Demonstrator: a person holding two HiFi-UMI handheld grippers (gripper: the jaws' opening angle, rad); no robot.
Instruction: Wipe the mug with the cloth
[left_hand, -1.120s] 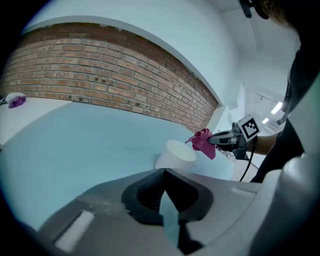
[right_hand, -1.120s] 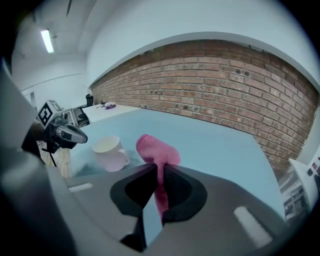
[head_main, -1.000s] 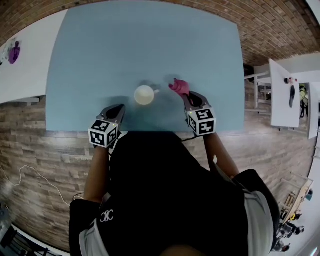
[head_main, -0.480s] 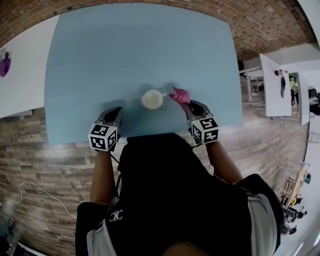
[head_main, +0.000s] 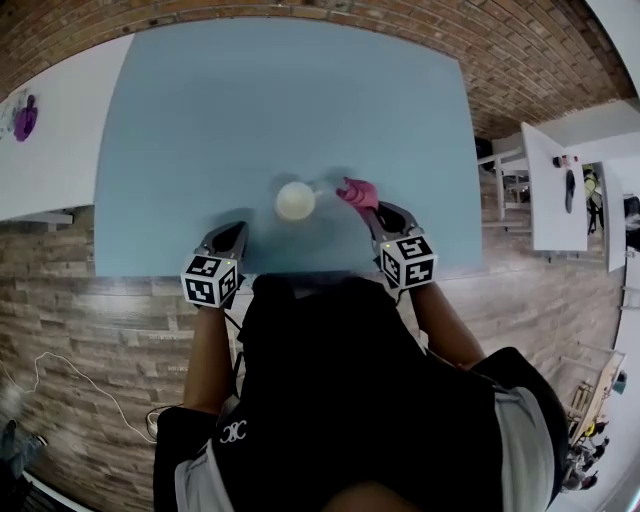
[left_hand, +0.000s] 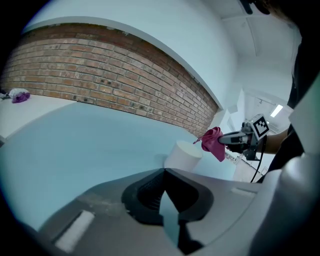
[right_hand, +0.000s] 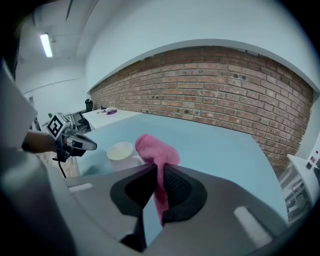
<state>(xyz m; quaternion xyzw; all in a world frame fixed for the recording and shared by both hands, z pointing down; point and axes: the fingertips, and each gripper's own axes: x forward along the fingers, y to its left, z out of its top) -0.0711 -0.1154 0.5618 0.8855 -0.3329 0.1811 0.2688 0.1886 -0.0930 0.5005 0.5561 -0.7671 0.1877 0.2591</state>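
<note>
A white mug (head_main: 295, 200) stands upright on the light blue table (head_main: 280, 100), its handle toward the right. My right gripper (head_main: 366, 207) is shut on a pink cloth (head_main: 358, 191), held just right of the mug's handle, apart from it. In the right gripper view the cloth (right_hand: 156, 155) bulges out above the jaws, with the mug (right_hand: 121, 153) to its left. My left gripper (head_main: 232, 235) sits near the table's front edge, left of and nearer than the mug, shut with nothing in it. The left gripper view shows the mug (left_hand: 183, 156) ahead and the cloth (left_hand: 213, 142) beyond.
A white table (head_main: 45, 130) with a small purple thing (head_main: 26, 116) stands at the left. More white tables (head_main: 555, 180) stand at the right. Brick wall runs behind the blue table; wood floor lies around it.
The right gripper with the cloth stays beside the mug's handle. The head view shifted slightly; both grippers hold nearly the same places.
</note>
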